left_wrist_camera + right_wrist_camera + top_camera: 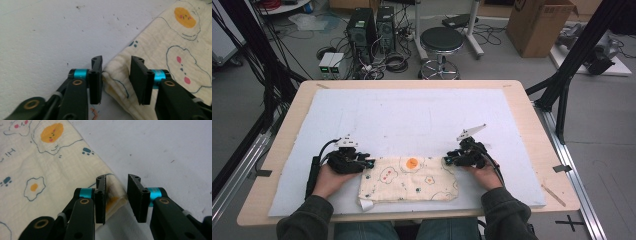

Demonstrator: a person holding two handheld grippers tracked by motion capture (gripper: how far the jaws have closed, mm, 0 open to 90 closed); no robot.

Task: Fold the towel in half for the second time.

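High view: on the white-covered surface (412, 110), a folded cream cloth (409, 179) lies lower centre, long axis running left to right. Left gripper (371, 163) and right gripper (446, 161) sit at its two upper corners, equally near. Each pair of jaws stands apart, straddling a corner, not yet pinching.

You sit at a light wooden table (532, 150) with a white mat (422, 115) laid over most of its top; beyond its far edge you face a grey floor (492, 65) strewn with cables; a black round stool (441, 42) stands on a chrome base just past the table; two dark computer towers (372, 30) stand to its left, with a small white box (331, 64) beside them; an open cardboard box (539, 25) sits at the far right; black frame struts (577, 55) slant down on both sides.
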